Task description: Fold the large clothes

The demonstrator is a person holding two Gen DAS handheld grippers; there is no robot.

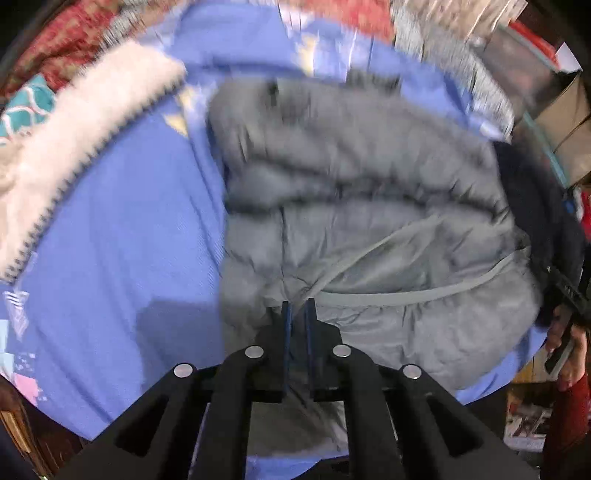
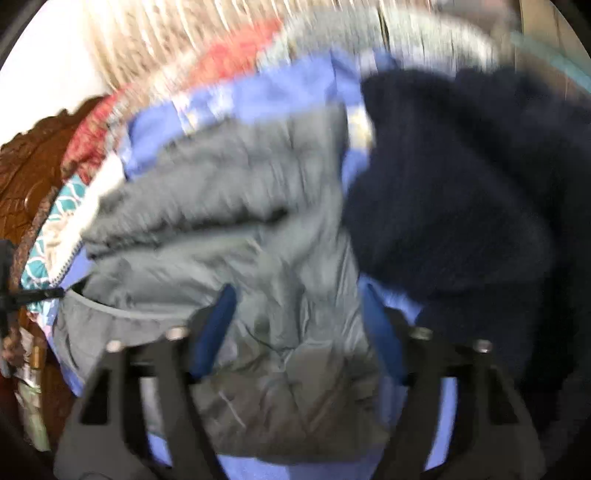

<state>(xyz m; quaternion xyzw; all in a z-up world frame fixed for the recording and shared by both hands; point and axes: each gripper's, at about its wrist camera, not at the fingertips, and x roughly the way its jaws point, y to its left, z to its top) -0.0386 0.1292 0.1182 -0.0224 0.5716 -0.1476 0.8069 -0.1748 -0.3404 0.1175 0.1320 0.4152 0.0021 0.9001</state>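
Note:
A grey puffer jacket (image 1: 362, 206) lies on a blue bedsheet (image 1: 122, 229), bunched and partly folded over. My left gripper (image 1: 298, 306) is shut on the jacket's near edge, with grey fabric pinched between its blue pads. In the right wrist view the same jacket (image 2: 229, 236) fills the middle. My right gripper (image 2: 299, 295) is open, its blue fingers (image 2: 218, 317) spread on either side of the jacket's fabric, which lies between and below them. Both views are blurred by motion.
A dark navy garment (image 2: 454, 192) lies on the right of the jacket, also in the left wrist view (image 1: 535, 214). A white fluffy garment with a zipper (image 1: 85, 136) lies at the left. Red patterned bedding (image 1: 343, 14) is behind. A carved wooden headboard (image 2: 29, 173) stands at the left.

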